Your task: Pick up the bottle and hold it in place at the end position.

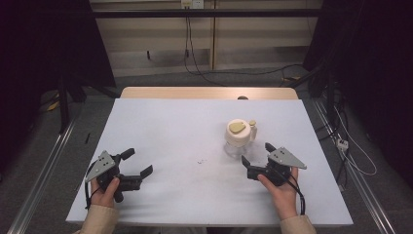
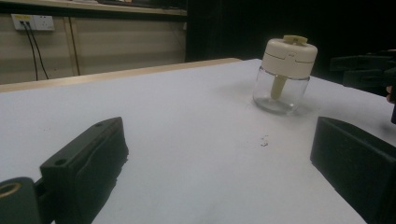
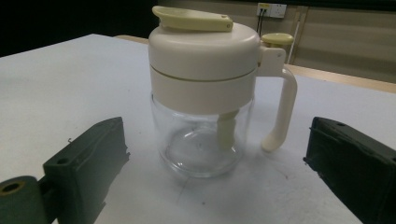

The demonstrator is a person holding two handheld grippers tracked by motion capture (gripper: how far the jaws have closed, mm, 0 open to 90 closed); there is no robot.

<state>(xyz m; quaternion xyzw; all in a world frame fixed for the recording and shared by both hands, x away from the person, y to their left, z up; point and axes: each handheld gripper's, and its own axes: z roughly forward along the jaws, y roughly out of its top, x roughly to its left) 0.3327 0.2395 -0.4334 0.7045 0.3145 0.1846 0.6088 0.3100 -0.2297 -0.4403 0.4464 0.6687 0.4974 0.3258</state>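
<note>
One table [image 1: 160, 126] stands in the high view, covered by one white sheet [image 1: 175, 195]. On it sits one jar [image 1: 238, 139] with a clear glass body; it carries one cream lid [image 3: 203, 56], one handle [image 3: 282, 107] and one yellowish tab [image 3: 191, 17] on top. Two grippers are in play: one left gripper [image 1: 139, 163] and one right gripper [image 1: 257, 153], each with two black jaws set apart, and each topped by one grey plate. Two hands hold them, one left hand [image 1: 103, 195] and one right hand [image 1: 281, 192]. One small cluster of specks [image 1: 200, 161] lies on the sheet between the grippers. One wall socket [image 2: 32, 22] with two cables plugged in shows in the left gripper view.
</note>
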